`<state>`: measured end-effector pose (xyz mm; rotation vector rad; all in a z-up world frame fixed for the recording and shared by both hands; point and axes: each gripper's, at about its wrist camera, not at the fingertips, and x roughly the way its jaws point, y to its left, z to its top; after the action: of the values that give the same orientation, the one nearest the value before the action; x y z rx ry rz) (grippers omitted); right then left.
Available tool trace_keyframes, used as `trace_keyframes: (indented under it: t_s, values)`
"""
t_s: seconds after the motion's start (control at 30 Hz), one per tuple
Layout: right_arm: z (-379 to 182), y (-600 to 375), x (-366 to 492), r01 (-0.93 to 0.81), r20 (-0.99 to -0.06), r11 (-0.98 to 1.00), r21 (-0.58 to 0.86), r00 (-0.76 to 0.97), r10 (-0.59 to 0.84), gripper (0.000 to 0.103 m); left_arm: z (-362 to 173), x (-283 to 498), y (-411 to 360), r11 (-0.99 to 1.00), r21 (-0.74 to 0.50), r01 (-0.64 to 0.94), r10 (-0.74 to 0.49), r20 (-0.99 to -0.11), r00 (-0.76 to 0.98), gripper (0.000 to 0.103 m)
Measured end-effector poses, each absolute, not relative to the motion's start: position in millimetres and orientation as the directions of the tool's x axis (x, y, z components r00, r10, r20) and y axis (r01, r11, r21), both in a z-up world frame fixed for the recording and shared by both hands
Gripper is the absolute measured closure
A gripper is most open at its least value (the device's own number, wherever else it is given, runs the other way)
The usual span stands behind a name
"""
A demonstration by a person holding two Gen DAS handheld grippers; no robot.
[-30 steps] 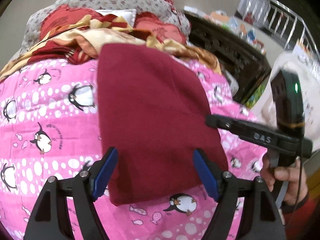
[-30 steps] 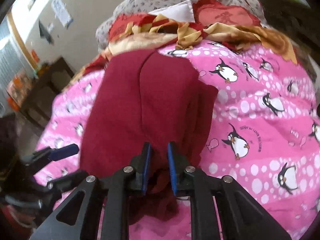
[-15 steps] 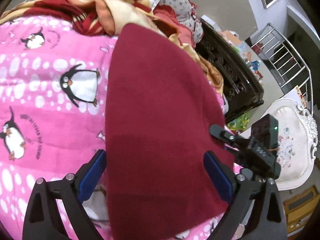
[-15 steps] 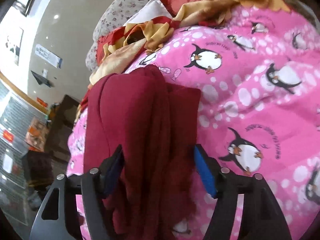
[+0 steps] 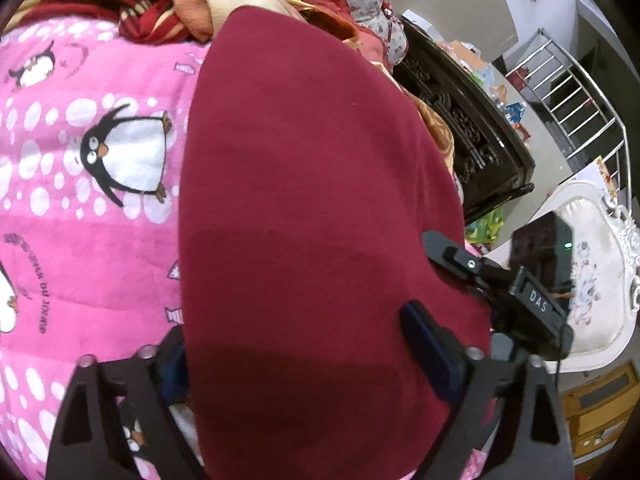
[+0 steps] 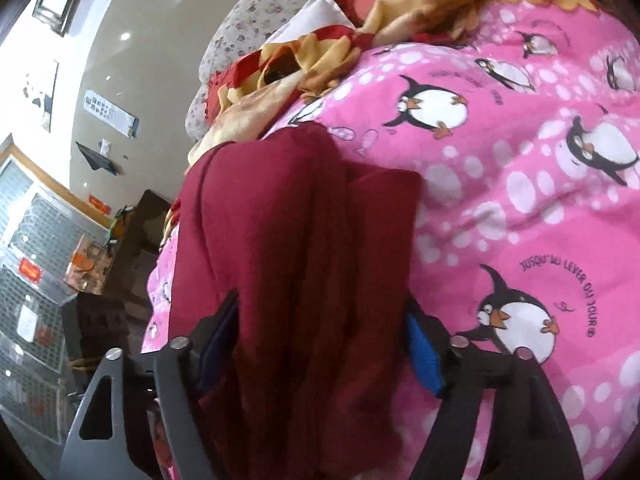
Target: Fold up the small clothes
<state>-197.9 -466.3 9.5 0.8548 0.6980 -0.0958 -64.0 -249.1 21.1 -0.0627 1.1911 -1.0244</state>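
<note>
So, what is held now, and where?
The fingers of the left gripper and right gripper, just closing, straddle the near edge of the red cloth; grip unclear.

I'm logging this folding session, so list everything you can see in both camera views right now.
Garment: one, dark red, lying folded on the blanket, between both grippers' jaws.
Blanket: one, pink with penguins, under the garment.
Bedding heap: red, gold and floral fabrics, beyond the blanket.
Cabinet: one, dark carved wood, beside the bed.
Chair: one, white, ornate, below the cabinet.
Railing: one, silver metal, behind the chair.
Left gripper: black, blue pads, open, straddling the garment.
Right gripper: black, blue pads, open, straddling the garment's bunched edge.
</note>
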Motion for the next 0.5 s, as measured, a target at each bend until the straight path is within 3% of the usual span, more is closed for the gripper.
trace_keyframes:
  t_s: [0.03, 0.1, 0.17, 0.5]
  values:
    - [14, -463, -198, 0.344, -0.606, 0.685, 0.642, 0.775, 0.179, 0.044, 25, -65, -245, 0.574, -0.532, 0.622, -0.683, -0.730, 0.007, 0.026]
    - [27, -457, -202, 0.315, -0.603, 0.717, 0.622, 0.777, 0.181, 0.054, 33, -67, -235, 0.567, -0.535, 0.626, -0.695, -0.719, 0.016, 0.040]
    - [41, -450, -208, 0.295, -0.598, 0.734, 0.612, 0.780, 0.186, 0.057, 42, -69, -226, 0.556, -0.546, 0.627, -0.708, -0.706, 0.013, 0.051]
    - [81, -388, -242, 0.202, -0.582, 0.727, 0.656, 0.749, 0.317, 0.056, 84, -120, -145, 0.590, -0.500, 0.633, -0.663, -0.749, 0.026, 0.051]
